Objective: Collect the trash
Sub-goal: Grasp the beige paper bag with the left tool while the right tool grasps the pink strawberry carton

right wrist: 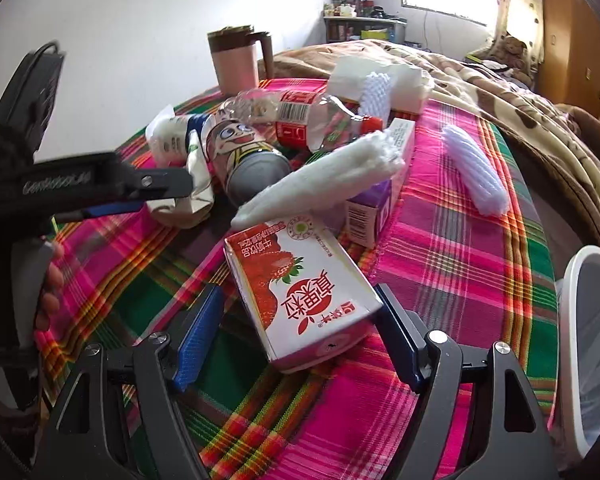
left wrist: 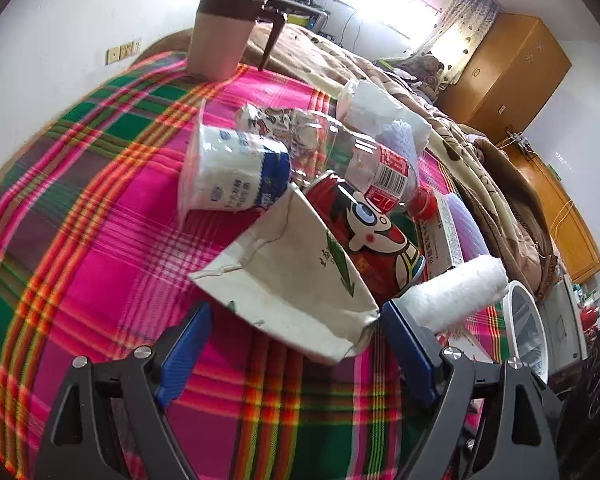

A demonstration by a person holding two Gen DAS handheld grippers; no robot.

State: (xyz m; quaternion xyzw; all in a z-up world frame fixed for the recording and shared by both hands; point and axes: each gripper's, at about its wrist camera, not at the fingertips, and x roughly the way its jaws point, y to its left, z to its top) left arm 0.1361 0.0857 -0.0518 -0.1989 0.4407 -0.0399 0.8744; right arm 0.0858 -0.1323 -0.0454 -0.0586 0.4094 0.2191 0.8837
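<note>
Both grippers' jaws spread: left gripper (left wrist: 296,330) straddles the paper cup (left wrist: 296,280), right gripper (right wrist: 298,320) the milk carton (right wrist: 300,288); center, squeeze gently, lift straight.

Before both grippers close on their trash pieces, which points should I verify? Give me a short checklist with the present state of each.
1. Left gripper open around flattened beige paper cup: ok.
2. Right gripper open around strawberry milk carton: ok.
3. Carton free of the white foam sleeve: cannot tell; the sleeve's tip seems to overlap it.
4. Paper cup free of the red cartoon can: not ok; it leans on it.
5. White bin within view: ok.
</note>
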